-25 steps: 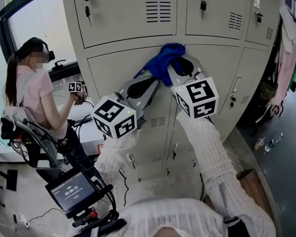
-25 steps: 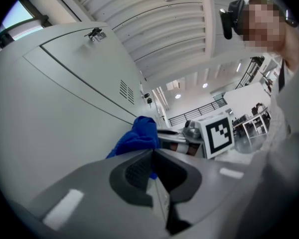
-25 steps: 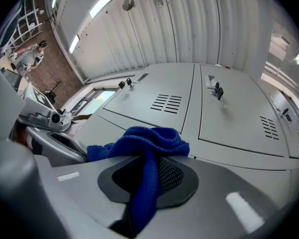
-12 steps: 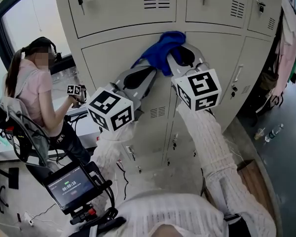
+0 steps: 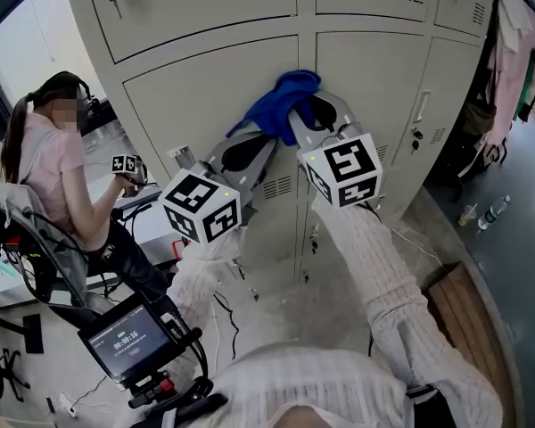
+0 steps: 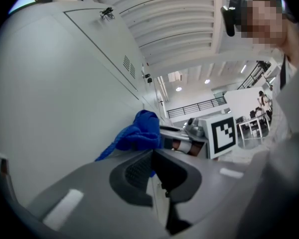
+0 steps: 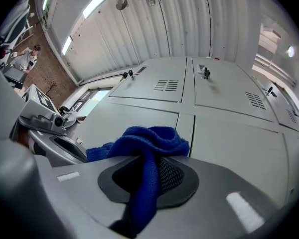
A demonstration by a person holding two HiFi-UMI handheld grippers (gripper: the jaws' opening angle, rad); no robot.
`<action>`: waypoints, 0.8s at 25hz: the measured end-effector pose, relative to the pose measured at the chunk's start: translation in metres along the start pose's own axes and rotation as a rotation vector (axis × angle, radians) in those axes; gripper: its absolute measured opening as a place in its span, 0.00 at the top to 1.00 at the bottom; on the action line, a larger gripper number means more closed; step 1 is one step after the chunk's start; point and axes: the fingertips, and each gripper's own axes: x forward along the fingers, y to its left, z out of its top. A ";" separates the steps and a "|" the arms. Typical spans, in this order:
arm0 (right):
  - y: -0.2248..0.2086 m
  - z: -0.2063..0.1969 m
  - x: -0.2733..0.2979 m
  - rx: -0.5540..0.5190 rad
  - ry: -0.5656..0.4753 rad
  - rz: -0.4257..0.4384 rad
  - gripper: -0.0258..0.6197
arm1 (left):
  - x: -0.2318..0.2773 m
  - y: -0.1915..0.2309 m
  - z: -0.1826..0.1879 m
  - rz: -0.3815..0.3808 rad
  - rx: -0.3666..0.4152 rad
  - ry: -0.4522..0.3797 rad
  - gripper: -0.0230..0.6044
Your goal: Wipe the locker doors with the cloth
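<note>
head view, centre of frame: the right gripper (image 5: 305, 112) has its jaws closed on a blue cloth (image 5: 281, 105). one strand runs down between the two pads and the rest bunches above the tips (the right gripper view shows this most plainly). the cloth lies against the grey locker doors (image 5: 209, 87), at the vertical seam between two middle-row doors, just below the horizontal gap under the top row. the left gripper (image 5: 266, 143) sits just beside the cloth, to its lower left, with its tips near the door. in the left gripper view its jaws stand together with nothing between them, and the cloth is bunched a little beyond. each arm wears a white knitted sleeve (image 5: 383, 275). left of frame: a seated person (image 5: 53, 168) in a pink top holds another marker cube. lower left: a small screen (image 5: 125, 339). right edge: hanging clothes (image 5: 513, 52) and two bottles (image 5: 493, 210) on the dark floor.
</note>
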 end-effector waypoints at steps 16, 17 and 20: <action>0.052 -0.102 -0.034 0.143 0.205 0.053 0.87 | -0.025 -0.014 -0.083 0.058 -0.225 0.076 0.95; 0.056 -0.107 -0.035 0.148 0.217 0.058 0.87 | -0.027 -0.014 -0.088 0.064 -0.237 0.079 0.95; 0.066 -0.124 -0.039 0.151 0.265 0.077 0.88 | -0.032 -0.014 -0.104 0.073 -0.276 0.095 0.95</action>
